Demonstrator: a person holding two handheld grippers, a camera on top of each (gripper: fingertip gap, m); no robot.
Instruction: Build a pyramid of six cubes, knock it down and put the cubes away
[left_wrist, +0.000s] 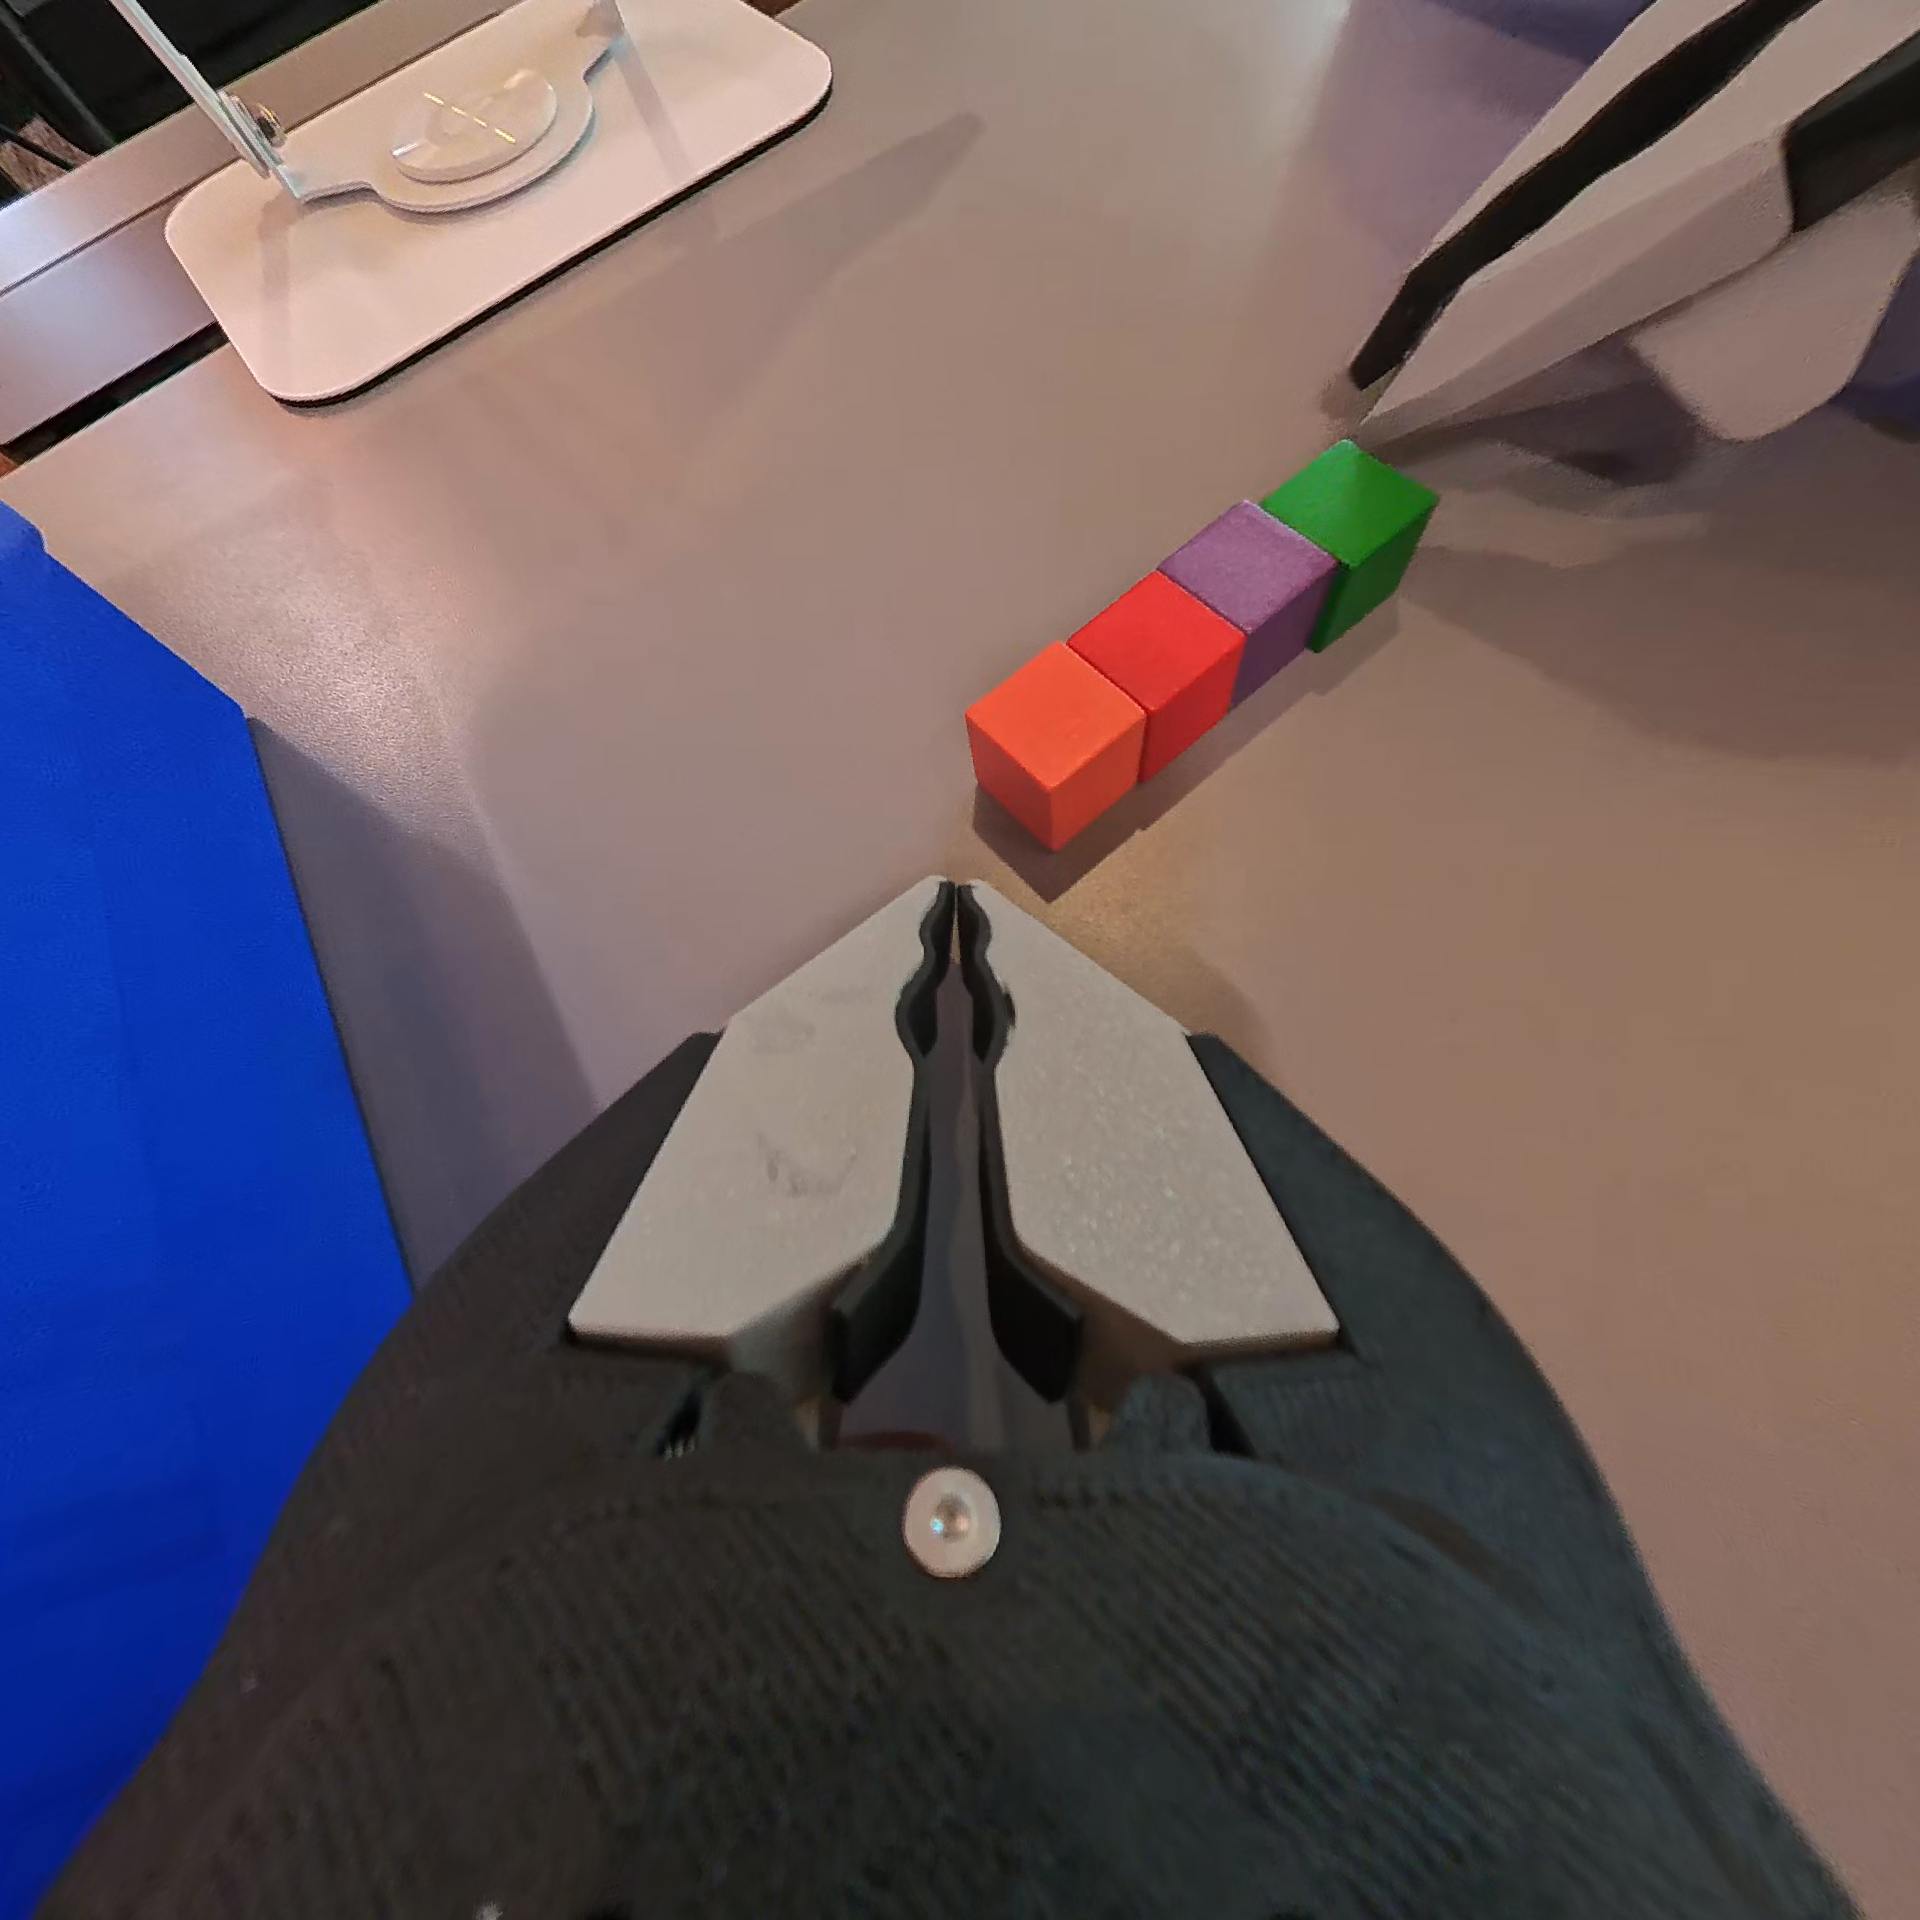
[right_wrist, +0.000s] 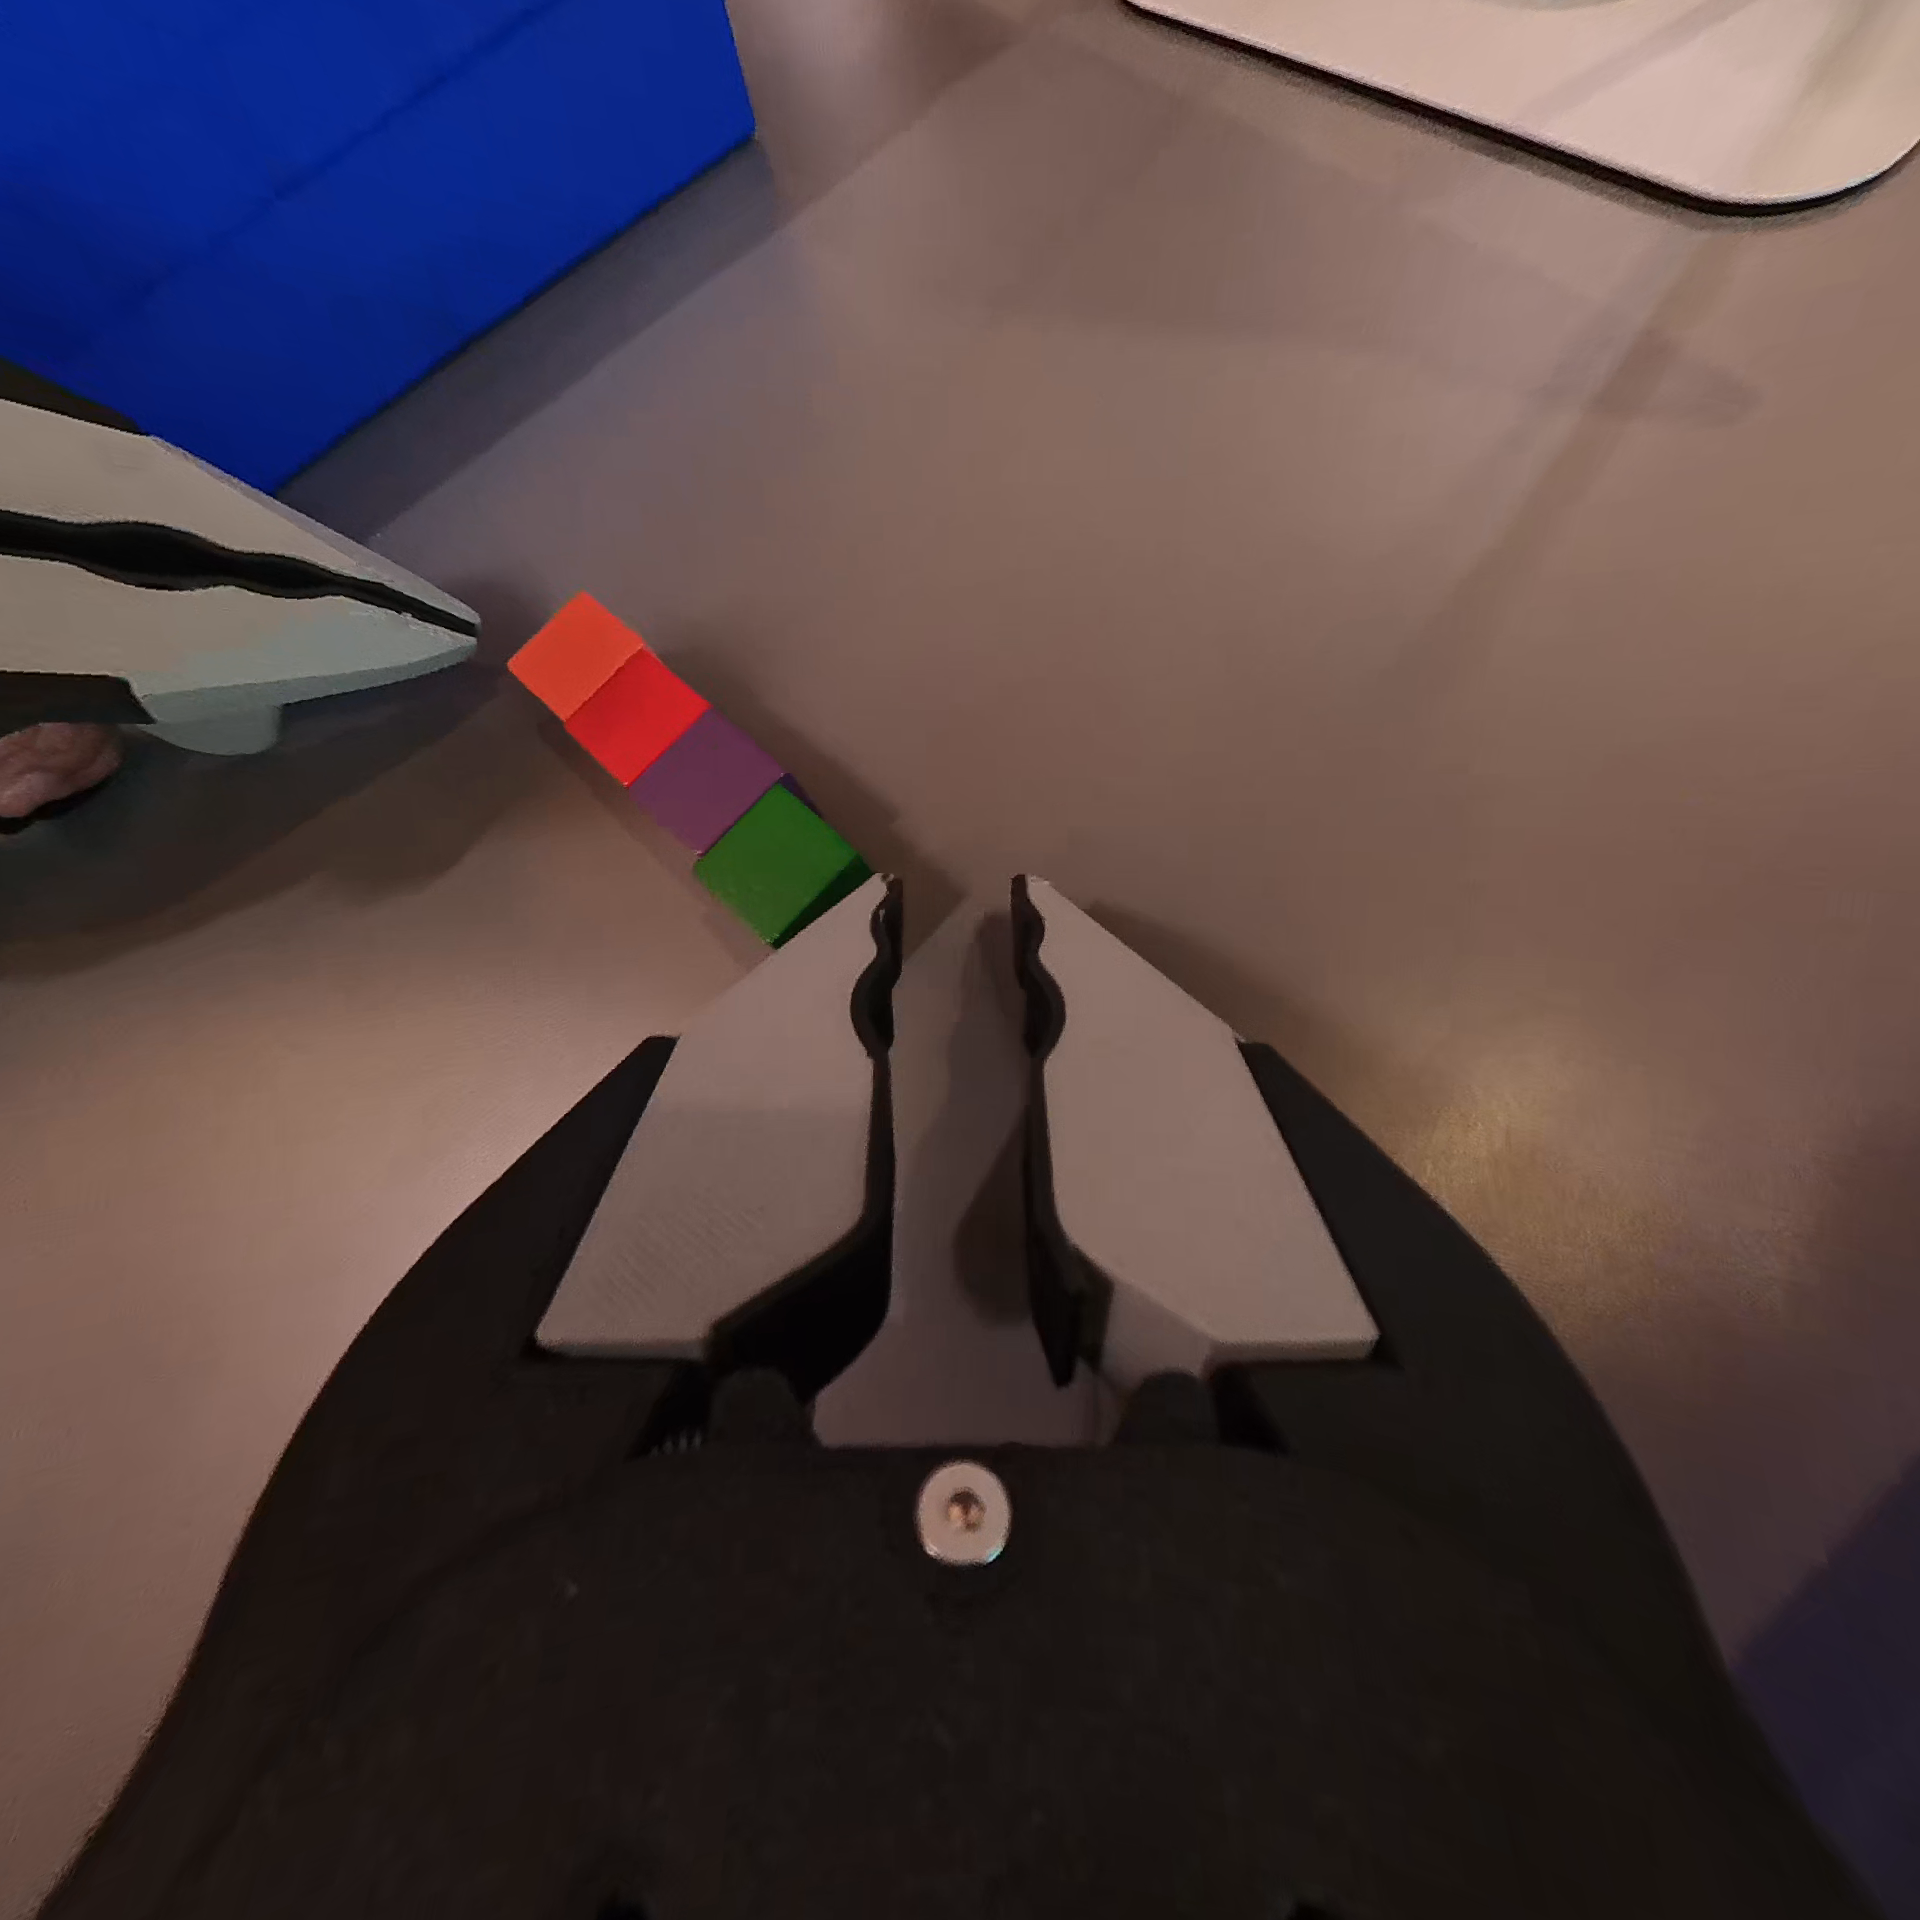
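Note:
Several cubes lie in one touching row on the table: orange (left_wrist: 1051, 740), red (left_wrist: 1162, 665), purple (left_wrist: 1255, 588) and green (left_wrist: 1351, 530). The row also shows in the right wrist view: orange (right_wrist: 574, 652), red (right_wrist: 636, 713), purple (right_wrist: 709, 777), green (right_wrist: 781, 862). My left gripper (left_wrist: 956, 891) is shut and empty, its tips just short of the orange cube; it also shows at the left of the right wrist view (right_wrist: 457, 623). My right gripper (right_wrist: 956, 885) is open and empty, its left finger beside the green cube; it also shows blurred in the left wrist view (left_wrist: 1366, 390).
A blue box (left_wrist: 135, 1039) stands at the left of the table; it also shows in the right wrist view (right_wrist: 343, 177). A pale flat stand base (left_wrist: 468, 208) with an upright post sits at the back; its corner shows in the right wrist view (right_wrist: 1662, 94). Tip to tip, the grippers are about 15 centimeters apart.

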